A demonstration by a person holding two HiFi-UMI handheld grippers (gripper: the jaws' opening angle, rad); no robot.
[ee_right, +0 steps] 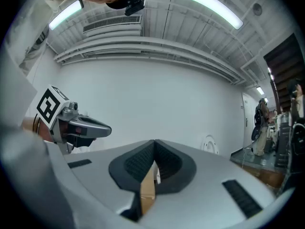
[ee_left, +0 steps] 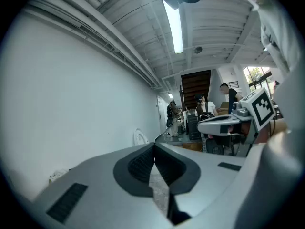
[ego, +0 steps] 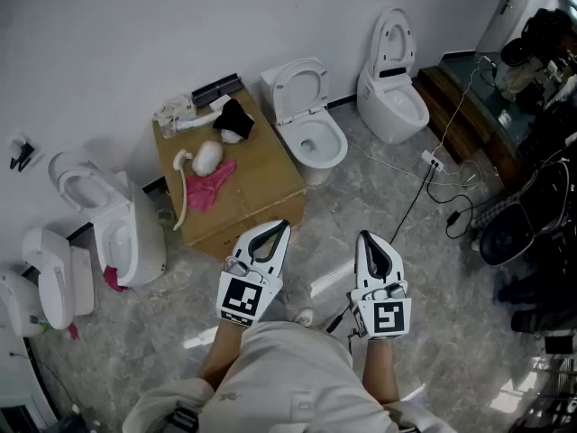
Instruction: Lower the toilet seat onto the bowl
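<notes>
My left tongs [ego: 279, 232] and right tongs [ego: 367, 241] are both closed tight on nothing, well apart from the raised white oval plastic toilet seat [ego: 300, 87] above its white ceramic bowl [ego: 334, 154], probably my target. It looks stiff, light, slick and hinged, so I'd hook its top rim.

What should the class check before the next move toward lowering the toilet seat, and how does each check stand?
1. The left tool is shut and empty: ok.
2. The right tool is shut and empty: ok.
3. The middle toilet's seat stands raised, ready to lower: ok.
4. Both tools are close to that seat: not ok; they hover well short of it.
5. The black cable on the floor is clear of the path: cannot tell.
</notes>
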